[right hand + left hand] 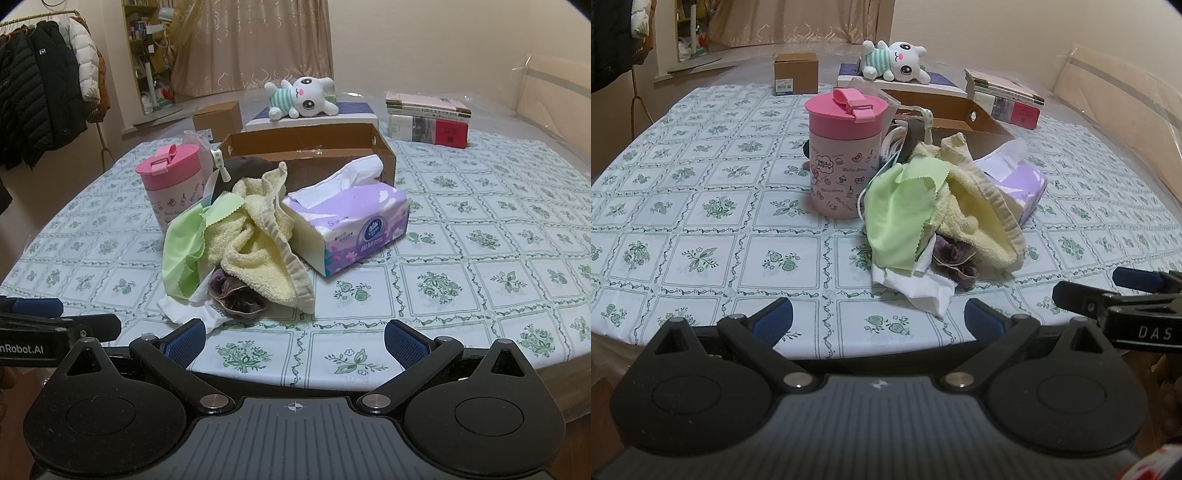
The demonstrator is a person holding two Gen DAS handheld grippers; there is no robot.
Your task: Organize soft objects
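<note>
A heap of soft items sits near the table's front edge: a yellow towel (258, 236) draped over the top, a light green cloth (184, 243) hanging down its left side, a dark purple cloth (236, 295) bunched at the foot, and a white cloth (184, 310) spread flat beneath. The towel's right side touches a purple tissue pack (351, 225) with a tissue standing out of its top. A pink lidded cup (173, 184) stands upright just behind and left of the heap. Behind the heap lies an open cardboard box (314, 151); beyond it a white plush toy (299, 98) lies on a flat white box (354, 114), with a book stack (428, 118) to the right and a small brown carton (218, 116) to the left. The floral tablecloth (480, 280) covers the table. The left gripper (879, 321) and right gripper (295, 338) both hover at the near edge, jaws apart, holding nothing, clear of the heap.
</note>
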